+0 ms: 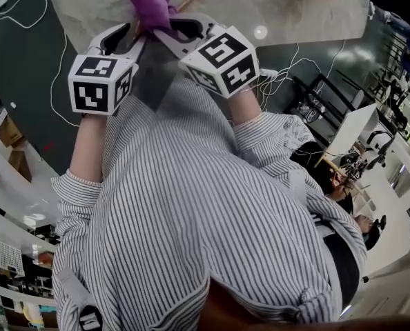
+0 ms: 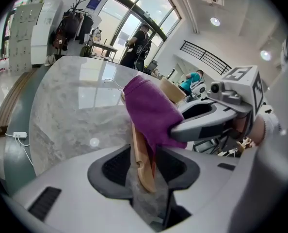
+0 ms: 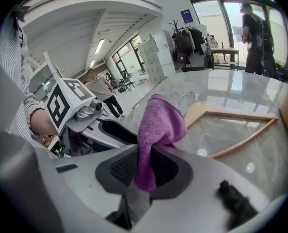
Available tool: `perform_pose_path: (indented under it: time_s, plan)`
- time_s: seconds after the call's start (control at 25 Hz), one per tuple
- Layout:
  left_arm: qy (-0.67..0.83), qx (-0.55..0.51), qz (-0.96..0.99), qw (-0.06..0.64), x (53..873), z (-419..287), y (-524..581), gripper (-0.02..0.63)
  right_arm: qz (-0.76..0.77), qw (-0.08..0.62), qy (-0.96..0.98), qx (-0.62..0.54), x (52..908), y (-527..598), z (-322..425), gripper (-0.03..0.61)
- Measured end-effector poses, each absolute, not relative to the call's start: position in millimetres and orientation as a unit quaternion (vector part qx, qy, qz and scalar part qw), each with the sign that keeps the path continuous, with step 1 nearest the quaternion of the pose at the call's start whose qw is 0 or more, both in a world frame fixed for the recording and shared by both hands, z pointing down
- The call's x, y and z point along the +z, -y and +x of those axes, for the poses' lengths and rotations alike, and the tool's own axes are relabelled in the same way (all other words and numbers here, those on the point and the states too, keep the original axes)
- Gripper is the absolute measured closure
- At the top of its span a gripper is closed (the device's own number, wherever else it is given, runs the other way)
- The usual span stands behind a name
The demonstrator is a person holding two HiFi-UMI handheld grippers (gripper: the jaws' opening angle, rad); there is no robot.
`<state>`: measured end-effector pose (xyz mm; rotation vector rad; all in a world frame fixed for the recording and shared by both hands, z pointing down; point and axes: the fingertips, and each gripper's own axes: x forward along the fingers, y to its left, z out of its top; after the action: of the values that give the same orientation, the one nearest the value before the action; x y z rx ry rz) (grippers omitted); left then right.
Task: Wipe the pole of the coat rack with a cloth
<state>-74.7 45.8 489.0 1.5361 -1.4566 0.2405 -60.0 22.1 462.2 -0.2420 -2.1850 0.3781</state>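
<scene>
The left gripper (image 2: 144, 174) is closed on the end of a light wooden bar (image 2: 139, 159). The bar seems to belong to a triangular wooden frame (image 3: 233, 114) that lies on the grey marble table top (image 2: 69, 108); I cannot say surely that it is the rack's pole. The right gripper (image 3: 143, 174) is clamped on a purple fleecy cloth (image 3: 157, 127), which is draped over the bar just beyond the left jaws.

The risks, as I judge them:
- Only a narrow fold is pinched, so a hard rub could pull the cloth free.
- The bar is held at one thin end, so sideways pressure may twist it in the grip.
</scene>
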Motion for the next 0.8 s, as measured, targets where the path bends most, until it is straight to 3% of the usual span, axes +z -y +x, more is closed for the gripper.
perform_pose_path:
  time_s: [0.52,0.8]
  plan:
    - [0.580,0.160,0.643,0.473,500,-64,-22,0.462,-0.080,0.447,0.869,0.195,480,4,-44,0.511]
    - [0.588,0.213,0.630,0.461,505,-65,-22,0.497,-0.077,0.443,0.872,0.195,480,16,-42,0.511]
